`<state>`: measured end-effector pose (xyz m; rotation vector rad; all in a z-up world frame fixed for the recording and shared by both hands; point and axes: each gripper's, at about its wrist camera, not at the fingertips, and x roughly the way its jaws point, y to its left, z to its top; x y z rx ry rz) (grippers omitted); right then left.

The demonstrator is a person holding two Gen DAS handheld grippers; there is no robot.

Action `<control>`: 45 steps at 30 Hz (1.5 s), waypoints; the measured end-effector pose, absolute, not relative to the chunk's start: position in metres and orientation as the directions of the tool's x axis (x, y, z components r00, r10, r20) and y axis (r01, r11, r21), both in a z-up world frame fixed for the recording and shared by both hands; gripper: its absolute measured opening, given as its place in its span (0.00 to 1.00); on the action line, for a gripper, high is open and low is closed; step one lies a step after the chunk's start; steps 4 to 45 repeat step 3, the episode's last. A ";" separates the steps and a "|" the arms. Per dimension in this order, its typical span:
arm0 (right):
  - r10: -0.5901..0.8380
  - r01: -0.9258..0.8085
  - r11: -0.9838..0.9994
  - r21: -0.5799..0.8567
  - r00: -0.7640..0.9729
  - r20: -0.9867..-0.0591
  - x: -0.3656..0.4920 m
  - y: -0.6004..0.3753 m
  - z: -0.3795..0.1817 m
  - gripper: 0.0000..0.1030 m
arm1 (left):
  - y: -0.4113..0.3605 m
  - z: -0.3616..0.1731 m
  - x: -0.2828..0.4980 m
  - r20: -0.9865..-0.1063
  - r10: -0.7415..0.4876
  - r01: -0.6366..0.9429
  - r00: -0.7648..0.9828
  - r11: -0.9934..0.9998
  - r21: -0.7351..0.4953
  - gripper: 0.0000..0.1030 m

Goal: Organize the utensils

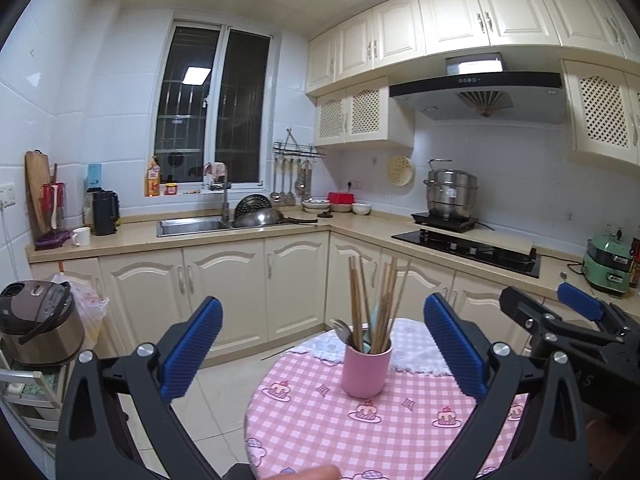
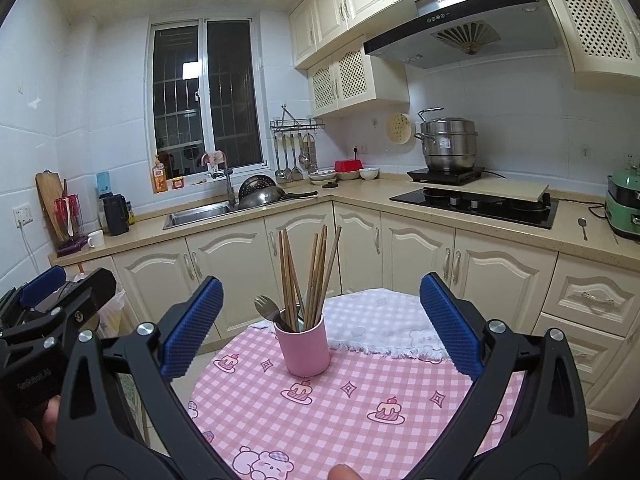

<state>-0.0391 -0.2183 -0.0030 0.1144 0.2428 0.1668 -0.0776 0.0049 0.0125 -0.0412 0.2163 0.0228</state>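
Note:
A pink cup (image 1: 366,368) stands upright on the round table with the pink checked cloth (image 1: 320,420). It holds several wooden chopsticks (image 1: 374,300) and a metal fork (image 1: 342,330). It also shows in the right wrist view (image 2: 306,350), with the chopsticks (image 2: 310,276) and the fork (image 2: 268,308). My left gripper (image 1: 323,346) is open and empty, held back from the cup. My right gripper (image 2: 320,322) is open and empty, also short of the cup. Each gripper shows at the edge of the other's view.
A white fringed cloth (image 2: 380,324) lies on the table's far side. Cream cabinets and a counter run behind, with a sink (image 1: 192,226), a hob (image 2: 476,202) and a steel pot (image 2: 448,146). A rice cooker (image 1: 38,320) stands low at the left. A spoon (image 2: 583,226) lies on the counter.

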 end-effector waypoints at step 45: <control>0.181 -0.154 0.979 0.132 0.957 -0.228 -0.040 -0.216 -0.002 0.94 | 0.009 0.012 -0.077 -0.226 0.019 -0.030 0.974 0.999 -0.044 0.96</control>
